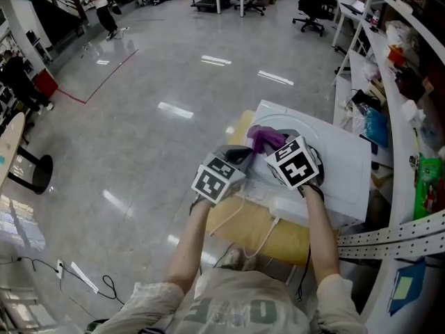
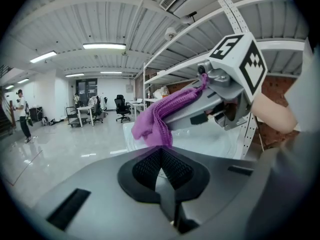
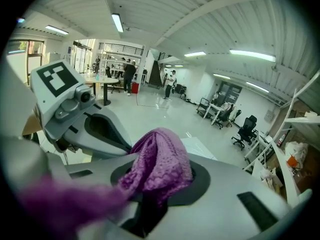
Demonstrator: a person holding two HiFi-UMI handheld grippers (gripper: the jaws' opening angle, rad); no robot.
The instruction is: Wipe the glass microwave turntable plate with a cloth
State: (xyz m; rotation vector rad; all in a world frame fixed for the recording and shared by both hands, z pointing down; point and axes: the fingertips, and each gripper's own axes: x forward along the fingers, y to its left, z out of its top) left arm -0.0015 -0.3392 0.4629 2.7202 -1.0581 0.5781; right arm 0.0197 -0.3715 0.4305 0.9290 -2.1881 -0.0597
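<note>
**Cloth pinched in the right jaws, left jaws drawn together**

The person leans over a white top [image 1: 342,167] with both forearms stretched forward and down. The two grippers sit close side by side, their marker cubes facing up.

The right gripper [image 3: 159,185] has its jaws clamped on a purple cloth [image 3: 161,165]. The cloth bunches up between the pads and spills over the front of them, and a blurred fold trails back on the left side. From the head view the cloth [image 1: 262,137] sticks out just ahead of the right gripper [image 1: 272,147], over the near part of the white top. The right hand [image 2: 270,112] grips that tool from behind, wrist roughly straight.

The left gripper [image 2: 160,156] has its jaws brought together. The ribbed pads [image 2: 172,170] meet with only a thin pale sliver between them, and what that sliver is cannot be told. Its tips [image 1: 242,156] point at the cloth, which hangs just ahead of and above them.

The glass plate [image 2: 200,135] shows only as a faint translucent shape lying on the white top beyond the left jaws, below the cloth. No view shows whether either gripper touches it.
</note>
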